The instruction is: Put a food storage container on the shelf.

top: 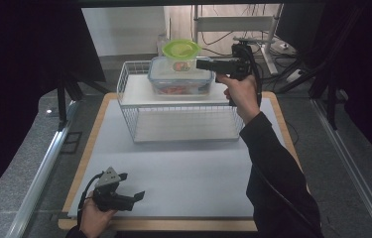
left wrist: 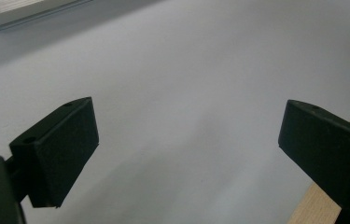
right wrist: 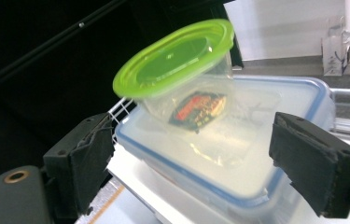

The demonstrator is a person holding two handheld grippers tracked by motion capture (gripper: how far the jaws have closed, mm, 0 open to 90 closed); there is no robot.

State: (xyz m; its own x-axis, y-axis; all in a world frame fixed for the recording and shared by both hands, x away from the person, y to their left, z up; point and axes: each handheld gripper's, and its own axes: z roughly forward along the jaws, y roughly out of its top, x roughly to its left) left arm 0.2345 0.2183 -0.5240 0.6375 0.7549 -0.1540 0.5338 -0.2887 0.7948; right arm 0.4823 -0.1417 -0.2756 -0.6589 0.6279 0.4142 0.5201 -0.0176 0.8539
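Although both hands are in play, only the right gripper (top: 201,63) is anywhere near the work: it is held up at the far side of the worktop (top: 183,168), level with the small clear plastic tub with a lime-green lid (top: 181,53). That tub sits tilted on top of the larger clear rectangular box with a blue-rimmed lid (top: 180,77), which rests on the upper shelf of the white wire rack (top: 129,106). In the right gripper view the tub (right wrist: 182,77) lies ahead of the released jaws and a little above them, towards the left one, not yet between them; nothing is grasped. Its lid leans towards the gripper, so a straight advance would probably meet the lid edge before the wall. The left gripper (top: 136,196) rests low at the near left corner of the worktop, well apart from the rack, its jaws spread wide over the bare pale grey mat (left wrist: 186,93).
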